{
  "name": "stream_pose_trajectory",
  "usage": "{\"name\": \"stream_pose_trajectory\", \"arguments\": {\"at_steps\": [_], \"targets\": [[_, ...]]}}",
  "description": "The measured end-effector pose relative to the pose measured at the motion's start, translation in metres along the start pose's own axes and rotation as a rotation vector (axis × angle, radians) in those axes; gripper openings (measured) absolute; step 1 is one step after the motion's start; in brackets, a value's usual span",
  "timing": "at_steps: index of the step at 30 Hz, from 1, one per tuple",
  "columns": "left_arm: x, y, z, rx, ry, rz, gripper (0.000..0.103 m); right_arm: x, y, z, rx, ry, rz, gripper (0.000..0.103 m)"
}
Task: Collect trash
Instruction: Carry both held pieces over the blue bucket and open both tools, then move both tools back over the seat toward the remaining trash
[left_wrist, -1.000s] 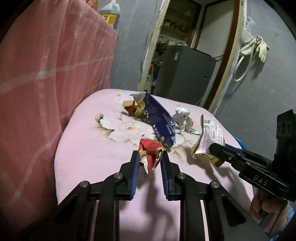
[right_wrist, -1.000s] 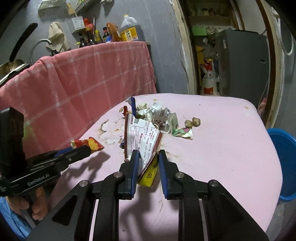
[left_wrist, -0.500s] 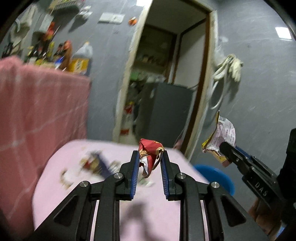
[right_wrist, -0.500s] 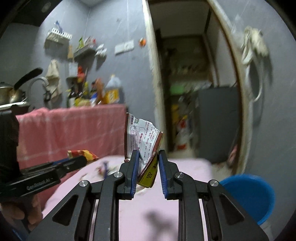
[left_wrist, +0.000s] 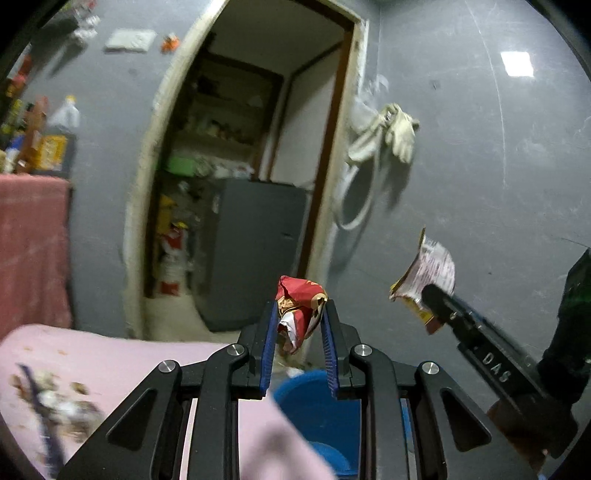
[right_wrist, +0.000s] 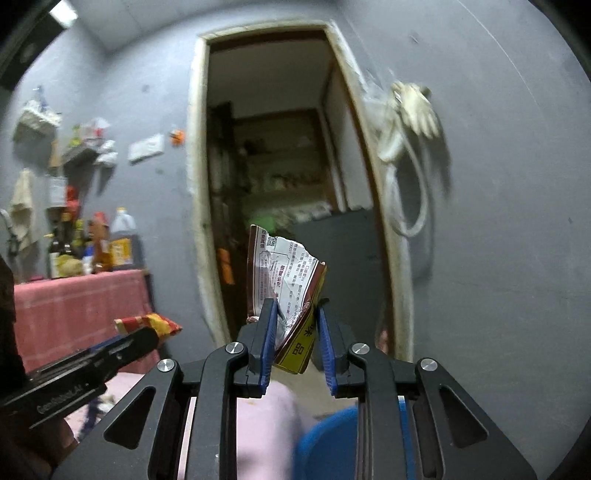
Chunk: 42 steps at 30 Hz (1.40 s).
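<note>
My left gripper (left_wrist: 298, 314) is shut on a crumpled red wrapper (left_wrist: 300, 307), held in the air above the table's edge; it also shows in the right wrist view (right_wrist: 147, 322). My right gripper (right_wrist: 294, 314) is shut on a torn white and brown snack packet (right_wrist: 286, 273), also lifted; the packet shows at the right of the left wrist view (left_wrist: 428, 278). A blue bin (left_wrist: 314, 413) sits low beneath both grippers, beside the table, and shows in the right wrist view (right_wrist: 325, 439). More trash (left_wrist: 55, 402) lies on the pink tablecloth (left_wrist: 110, 362) at lower left.
A grey wall with a hanging white hose and gloves (left_wrist: 391, 133) is ahead. An open doorway (right_wrist: 273, 184) shows a dark cabinet (left_wrist: 258, 251). Bottles (right_wrist: 96, 243) stand on a red-covered counter (right_wrist: 74, 310) at left.
Both grippers have lifted off the table with their wrappers and swung right and upward. The table's trash has dropped to the lower left and the blue bin now lies below the fingers.
</note>
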<state>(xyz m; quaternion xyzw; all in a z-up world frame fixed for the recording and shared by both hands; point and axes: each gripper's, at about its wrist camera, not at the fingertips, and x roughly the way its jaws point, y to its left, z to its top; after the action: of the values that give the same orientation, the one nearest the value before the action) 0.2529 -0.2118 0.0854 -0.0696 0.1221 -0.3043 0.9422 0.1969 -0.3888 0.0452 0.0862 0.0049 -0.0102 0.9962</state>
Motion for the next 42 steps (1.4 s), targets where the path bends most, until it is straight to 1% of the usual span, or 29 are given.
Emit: {"name": "stream_pose_trajectory", "arguments": {"at_steps": [2, 3, 5, 6, 8, 9, 13, 16, 17, 18, 22, 23, 25, 29, 31, 32, 34, 37, 38, 39, 40, 42], "targets": [[0.017, -0.007, -0.001, -0.008, 0.038, -0.022, 0.020, 0.008, -0.021, -0.008, 0.044, 0.036, -0.027, 0.022], [0.031, -0.011, -0.004, -0.012, 0.067, -0.036, 0.020, 0.008, -0.029, -0.012, 0.052, 0.050, -0.035, 0.023], [0.045, -0.015, -0.008, -0.016, 0.099, -0.047, 0.020, 0.013, -0.042, -0.021, 0.067, 0.085, -0.065, 0.023], [0.058, -0.018, -0.011, -0.014, 0.131, -0.053, 0.020, 0.015, -0.050, -0.027, 0.079, 0.104, -0.072, 0.023], [0.072, -0.022, -0.016, -0.011, 0.168, -0.057, 0.020, 0.019, -0.059, -0.035, 0.093, 0.136, -0.081, 0.023], [0.084, -0.023, -0.019, -0.015, 0.201, -0.062, 0.020, 0.021, -0.063, -0.037, 0.096, 0.146, -0.086, 0.023], [0.109, -0.019, -0.033, -0.048, 0.281, -0.059, 0.021, 0.031, -0.076, -0.052, 0.124, 0.198, -0.100, 0.023], [0.126, -0.014, -0.044, -0.070, 0.338, -0.048, 0.027, 0.040, -0.085, -0.061, 0.145, 0.234, -0.109, 0.024], [0.128, -0.013, -0.047, -0.072, 0.348, -0.045, 0.030, 0.042, -0.088, -0.063, 0.153, 0.245, -0.112, 0.024], [0.136, -0.011, -0.050, -0.079, 0.374, -0.043, 0.033, 0.045, -0.091, -0.066, 0.164, 0.258, -0.116, 0.024], [0.150, -0.004, -0.061, -0.107, 0.430, -0.036, 0.039, 0.054, -0.102, -0.076, 0.197, 0.304, -0.124, 0.025], [0.151, -0.002, -0.063, -0.113, 0.433, -0.034, 0.042, 0.055, -0.104, -0.078, 0.204, 0.313, -0.125, 0.026], [0.151, -0.001, -0.065, -0.120, 0.433, -0.030, 0.043, 0.056, -0.107, -0.079, 0.211, 0.321, -0.129, 0.035], [0.145, 0.002, -0.064, -0.126, 0.426, -0.011, 0.045, 0.055, -0.110, -0.077, 0.220, 0.326, -0.133, 0.036], [0.137, 0.001, -0.059, -0.120, 0.399, 0.002, 0.052, 0.053, -0.108, -0.074, 0.214, 0.314, -0.130, 0.039], [0.130, 0.002, -0.056, -0.114, 0.370, 0.013, 0.057, 0.050, -0.106, -0.071, 0.205, 0.300, -0.127, 0.041], [0.119, 0.004, -0.050, -0.109, 0.329, 0.024, 0.060, 0.045, -0.100, -0.065, 0.184, 0.271, -0.123, 0.051], [0.096, 0.010, -0.039, -0.094, 0.257, 0.064, 0.068, 0.033, -0.090, -0.054, 0.147, 0.215, -0.110, 0.057], [0.091, 0.012, -0.036, -0.093, 0.243, 0.072, 0.073, 0.027, -0.086, -0.049, 0.134, 0.193, -0.101, 0.058], [0.081, 0.015, -0.031, -0.091, 0.214, 0.086, 0.078, 0.026, -0.083, -0.046, 0.127, 0.181, -0.097, 0.062], [0.075, 0.018, -0.028, -0.090, 0.194, 0.098, 0.080, 0.021, -0.078, -0.041, 0.115, 0.160, -0.088, 0.071], [0.057, 0.025, -0.020, -0.091, 0.141, 0.139, 0.092, 0.016, -0.069, -0.033, 0.098, 0.127, -0.077, 0.081]]}}
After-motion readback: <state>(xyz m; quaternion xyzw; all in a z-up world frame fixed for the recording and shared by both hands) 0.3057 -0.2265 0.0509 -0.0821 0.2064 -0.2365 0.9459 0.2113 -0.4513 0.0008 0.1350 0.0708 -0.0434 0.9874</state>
